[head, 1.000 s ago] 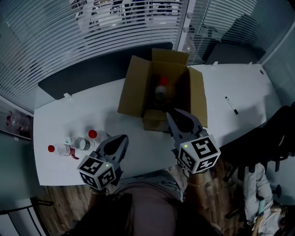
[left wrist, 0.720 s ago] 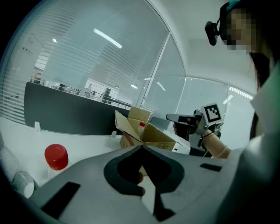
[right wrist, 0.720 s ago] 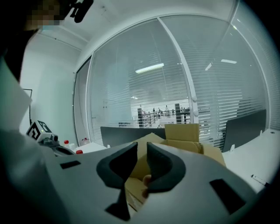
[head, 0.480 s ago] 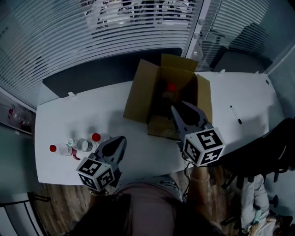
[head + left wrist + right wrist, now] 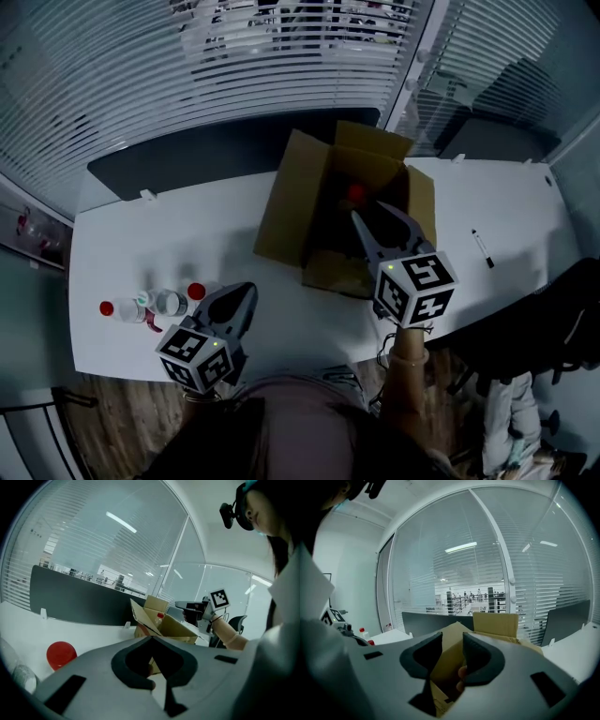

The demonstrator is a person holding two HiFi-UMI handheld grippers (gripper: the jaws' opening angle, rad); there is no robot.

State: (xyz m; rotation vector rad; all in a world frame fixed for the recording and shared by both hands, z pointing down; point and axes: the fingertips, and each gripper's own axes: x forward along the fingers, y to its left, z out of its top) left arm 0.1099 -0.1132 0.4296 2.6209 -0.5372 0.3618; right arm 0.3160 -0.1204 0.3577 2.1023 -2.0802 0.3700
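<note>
Your left gripper (image 5: pixel 246 289) is pinched shut with nothing in it. It sits low over the white table (image 5: pixel 141 239), just beside the little bottles (image 5: pixel 171 302). Your right gripper (image 5: pixel 377 214) has its jaws a bit apart and holds nothing, up over the near side of the open cardboard box (image 5: pixel 286 202), where a red-capped bottle (image 5: pixel 355 194) stands inside.
</note>
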